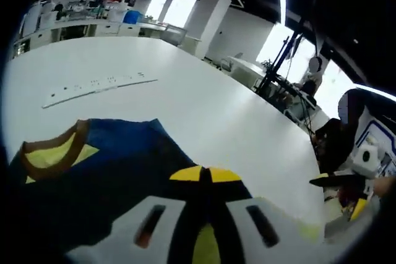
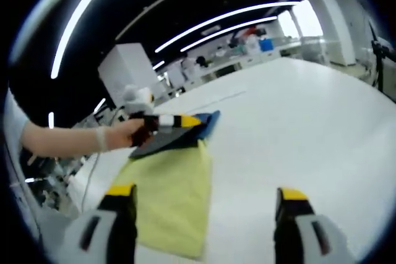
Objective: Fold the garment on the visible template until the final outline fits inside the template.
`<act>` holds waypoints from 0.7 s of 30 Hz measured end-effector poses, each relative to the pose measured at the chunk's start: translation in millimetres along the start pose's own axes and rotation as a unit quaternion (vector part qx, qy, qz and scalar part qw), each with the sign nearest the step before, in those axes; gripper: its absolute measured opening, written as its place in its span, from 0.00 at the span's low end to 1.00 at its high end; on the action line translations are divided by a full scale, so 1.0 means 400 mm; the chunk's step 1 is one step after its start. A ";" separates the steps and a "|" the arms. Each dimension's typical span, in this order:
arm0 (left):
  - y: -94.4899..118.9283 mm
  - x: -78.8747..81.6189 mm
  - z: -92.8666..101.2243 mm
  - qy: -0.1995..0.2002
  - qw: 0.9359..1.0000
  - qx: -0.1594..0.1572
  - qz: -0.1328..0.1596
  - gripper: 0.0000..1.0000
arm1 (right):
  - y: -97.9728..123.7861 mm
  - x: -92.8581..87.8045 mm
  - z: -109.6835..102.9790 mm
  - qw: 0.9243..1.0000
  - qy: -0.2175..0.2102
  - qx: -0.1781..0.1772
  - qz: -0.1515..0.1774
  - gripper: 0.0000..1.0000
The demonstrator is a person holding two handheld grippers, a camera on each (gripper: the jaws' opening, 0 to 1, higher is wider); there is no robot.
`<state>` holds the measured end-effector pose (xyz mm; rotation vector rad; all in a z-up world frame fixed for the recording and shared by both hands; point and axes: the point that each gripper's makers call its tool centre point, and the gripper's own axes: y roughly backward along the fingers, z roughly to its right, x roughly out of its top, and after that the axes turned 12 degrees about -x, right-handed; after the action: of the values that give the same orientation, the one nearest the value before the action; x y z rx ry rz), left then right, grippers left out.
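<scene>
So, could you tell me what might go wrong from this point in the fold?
The left gripper is shut on the blue garment, holding it up over the yellow template; a slip could drop the fold crooked and past the template's outline. The right gripper is open and apart from the cloth, so nothing pins the rest, and the garment could slide on the white table.

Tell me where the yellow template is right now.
The template lies on the white table, lower left in the right gripper view, with the blue garment at its far edge, pinched by the left gripper.
</scene>
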<state>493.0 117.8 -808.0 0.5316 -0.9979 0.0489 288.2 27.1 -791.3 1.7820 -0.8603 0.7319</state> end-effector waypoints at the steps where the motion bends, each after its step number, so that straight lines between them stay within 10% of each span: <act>1: 0.001 -0.002 0.002 -0.013 1.000 -0.001 -0.005 0.00 | -0.001 0.000 -0.001 1.000 0.000 0.000 0.000 0.94; 5: 0.008 -0.006 0.018 -0.024 1.000 -0.015 -0.001 0.02 | -0.003 0.002 -0.003 1.000 0.000 0.002 0.000 0.94; 10: 0.029 0.003 0.014 -0.045 0.999 -0.002 0.017 0.45 | -0.005 0.011 -0.014 1.000 0.007 0.009 0.001 0.94; 21: 0.127 0.001 -0.013 -0.053 0.997 0.026 0.039 0.97 | -0.014 0.026 -0.053 0.999 0.024 0.023 0.000 0.94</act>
<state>483.3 164.3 -789.6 0.5475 -1.1230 0.1183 296.8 46.2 -778.8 1.7985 -0.8176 0.7969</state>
